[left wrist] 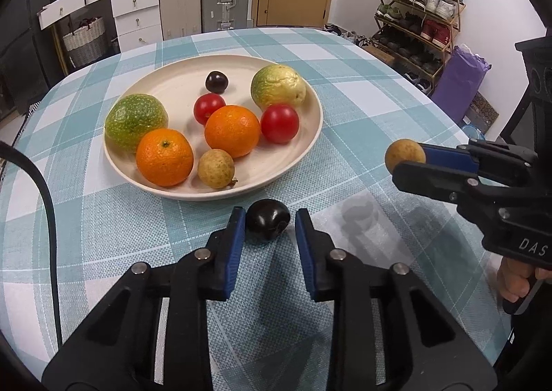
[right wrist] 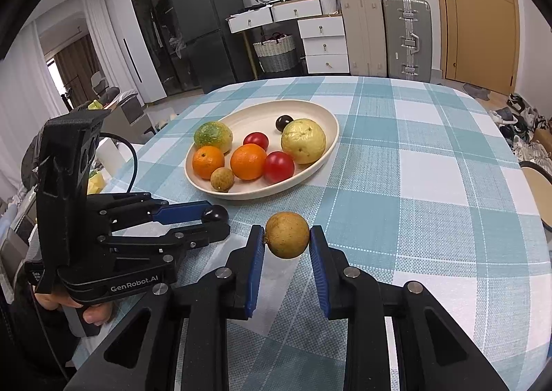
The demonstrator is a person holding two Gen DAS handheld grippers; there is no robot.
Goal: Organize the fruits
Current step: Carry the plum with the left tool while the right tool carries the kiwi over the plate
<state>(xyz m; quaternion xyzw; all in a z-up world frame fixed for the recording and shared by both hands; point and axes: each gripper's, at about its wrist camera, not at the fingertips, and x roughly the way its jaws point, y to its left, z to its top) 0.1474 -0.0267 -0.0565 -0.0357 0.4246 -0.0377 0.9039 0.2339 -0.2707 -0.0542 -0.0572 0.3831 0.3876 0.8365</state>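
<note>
Left wrist view showed the left gripper (left wrist: 269, 223) pinching a glossy dark round fruit (left wrist: 267, 223) just before the smooth cream plate (left wrist: 312, 135); beside the plate, the right gripper (right wrist: 287, 235) clamped a rough tan longan (right wrist: 287, 235) above the checked tabletop (right wrist: 431, 184).

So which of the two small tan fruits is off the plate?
The tan fruit clamped in the right gripper, held above the tablecloth; the other tan fruit lies on the plate beside the oranges.

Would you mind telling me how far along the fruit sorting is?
Seven fruits sit in the plate. The left hand-held gripper is shut on a dark plum, the right hand-held gripper on a longan. Both remain to be placed.
</note>
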